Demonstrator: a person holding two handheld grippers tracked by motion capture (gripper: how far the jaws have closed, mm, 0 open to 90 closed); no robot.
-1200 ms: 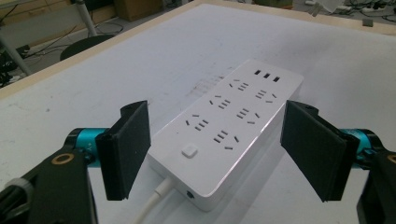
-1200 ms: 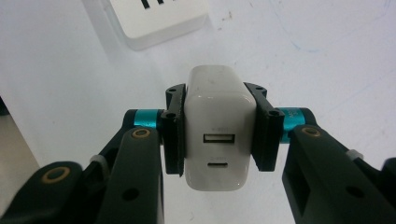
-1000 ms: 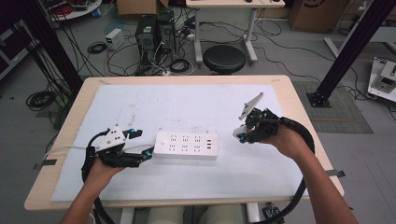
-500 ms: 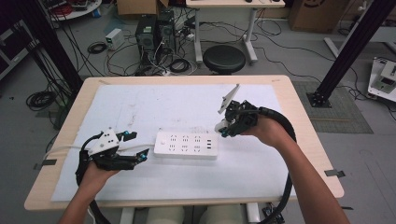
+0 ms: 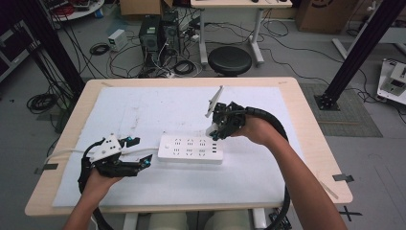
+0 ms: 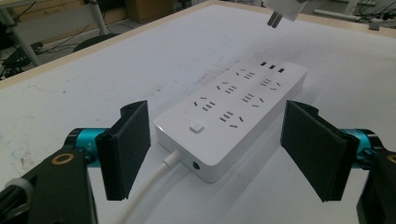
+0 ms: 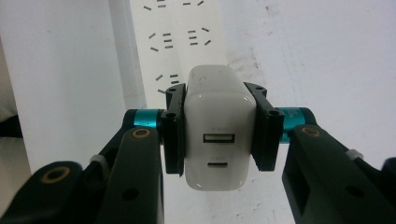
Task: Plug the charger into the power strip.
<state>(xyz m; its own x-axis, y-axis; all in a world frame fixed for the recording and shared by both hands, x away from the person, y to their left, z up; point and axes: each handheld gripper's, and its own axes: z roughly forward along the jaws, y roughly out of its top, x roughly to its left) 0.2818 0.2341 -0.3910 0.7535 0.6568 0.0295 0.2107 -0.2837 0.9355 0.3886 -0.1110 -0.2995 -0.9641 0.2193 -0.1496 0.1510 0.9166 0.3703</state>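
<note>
A white power strip (image 5: 191, 148) lies flat on the white mat, its cable running off to the left. My left gripper (image 5: 140, 152) stands open at the strip's cable end, jaws either side of that end without touching it (image 6: 224, 126). My right gripper (image 5: 214, 130) hovers above the strip's right end, shut on a white USB charger (image 7: 215, 126). The charger's prongs (image 6: 273, 18) point down toward the strip. In the right gripper view the strip's sockets (image 7: 175, 37) lie beyond the charger.
The white mat (image 5: 158, 108) covers most of the wooden table (image 5: 306, 120). Behind the table stand a black stool (image 5: 230, 60), computer cases and tangled cables on the floor. A black frame post (image 5: 354, 52) rises at the right.
My right gripper has carried the charger leftward across the table, from beyond the strip's right end to above it. The left gripper has stayed in place.
</note>
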